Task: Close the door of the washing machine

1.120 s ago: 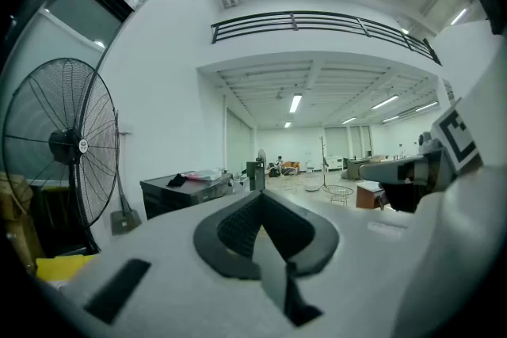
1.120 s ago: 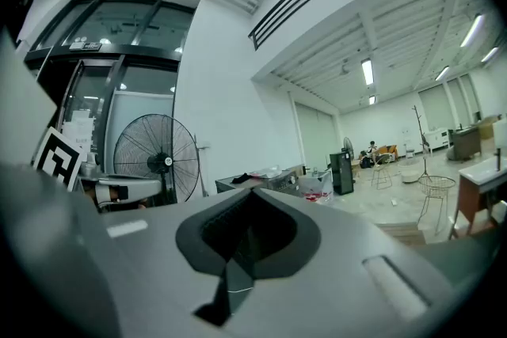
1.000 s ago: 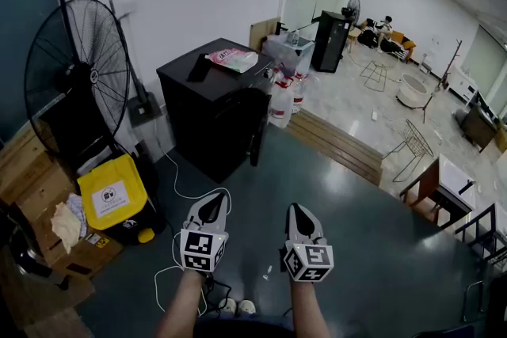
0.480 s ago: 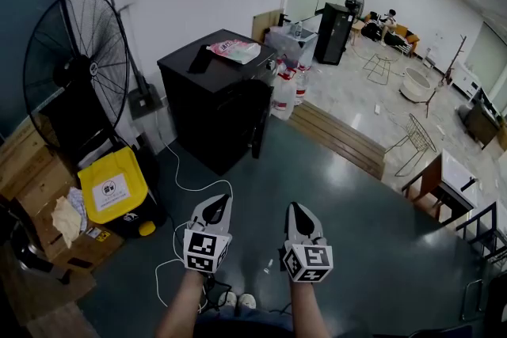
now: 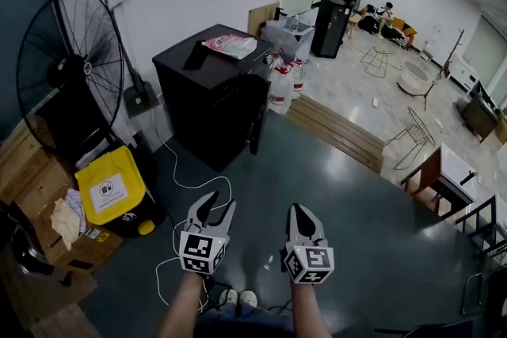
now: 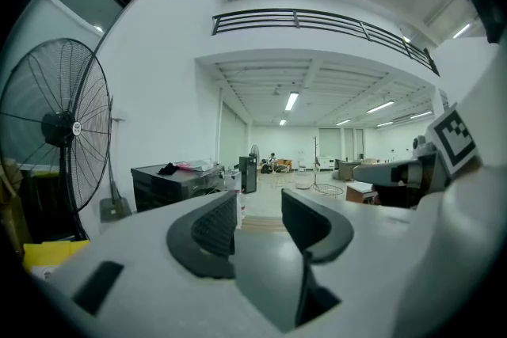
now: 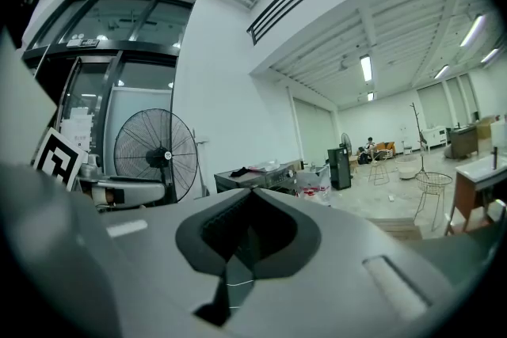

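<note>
Dark green floor point(image 5: 356, 218) stretches out ahead of me, meeting a paler tiled area beyond a low wooden step point(image 5: 337, 138) at about 1 o'clock. At 11 o'clock, well apart from both my tools, stands the black washing machine point(image 5: 210, 91), backed against the white wall. Its door point(image 5: 257, 119) looks to be the dark panel standing out from the machine's right front edge, not flush with the body, though I cannot make out its hinge. A pink-and-white bag point(image 5: 231, 45) lies on the machine's top, and white jugs point(image 5: 281, 95) sit just beside the machine at its right. A big floor fan point(image 5: 71, 67) stands at 10 o'clock, with a yellow bin point(image 5: 111, 190) below it at 9 o'clock. A white cable point(image 5: 186, 186) trails across the floor from the machine's foot toward me.

I hold my left gripper point(image 5: 216, 206) low at 6 o'clock, pointing roughly level toward the machine. Its jaws have just been opening and now stand apart with nothing between them; through the gap I see only floor. My right gripper point(image 5: 297, 210) sits just beside it, at its 3 o'clock side, also level. Its jaws are pressed together at the tips and it grips nothing. Neither tool touches the door.
</note>
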A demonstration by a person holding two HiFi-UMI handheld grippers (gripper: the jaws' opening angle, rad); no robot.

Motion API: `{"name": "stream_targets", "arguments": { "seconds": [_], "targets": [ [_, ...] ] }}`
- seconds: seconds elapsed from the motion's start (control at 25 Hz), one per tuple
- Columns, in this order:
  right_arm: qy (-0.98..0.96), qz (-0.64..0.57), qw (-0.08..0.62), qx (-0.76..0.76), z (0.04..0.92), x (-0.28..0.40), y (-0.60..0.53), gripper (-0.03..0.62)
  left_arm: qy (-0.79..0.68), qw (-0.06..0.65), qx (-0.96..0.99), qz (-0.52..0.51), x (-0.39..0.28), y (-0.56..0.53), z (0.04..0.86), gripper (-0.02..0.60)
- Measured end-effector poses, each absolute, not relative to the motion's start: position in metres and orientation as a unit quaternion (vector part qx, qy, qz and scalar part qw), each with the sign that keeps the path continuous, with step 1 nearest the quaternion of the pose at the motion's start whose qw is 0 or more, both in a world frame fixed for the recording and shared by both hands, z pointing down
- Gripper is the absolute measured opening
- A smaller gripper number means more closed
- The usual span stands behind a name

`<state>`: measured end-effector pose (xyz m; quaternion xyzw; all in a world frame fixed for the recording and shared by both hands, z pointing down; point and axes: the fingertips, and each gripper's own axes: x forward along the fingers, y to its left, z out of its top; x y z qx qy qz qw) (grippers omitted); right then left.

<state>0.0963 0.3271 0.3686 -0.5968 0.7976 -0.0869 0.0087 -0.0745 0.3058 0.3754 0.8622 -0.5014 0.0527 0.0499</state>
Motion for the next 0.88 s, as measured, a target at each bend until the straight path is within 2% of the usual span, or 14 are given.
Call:
{"name": "stream_targets", "arguments": {
  "seconds": [0.12,0.24,0.88],
  "targets": [
    [0.795,-0.087,0.01,-0.6,0.368,0.097,0.324,0.014,-0.497,0.052,0.865,0.052,-0.074,0.302,0.375,0.229],
    [0.794,-0.086,0.01,-0.602,0.367,0.096,0.321,0.014,-0.492,0.052,0.868,0.052,-0.074,0.299,0.375,0.25],
    [0.776,-0.073,0.012,-0.626,0.368,0.104,0.271,0.014,-0.485,0.049,0.872,0.041,-0.083,0.242,0.378,0.25]
  ]
}}
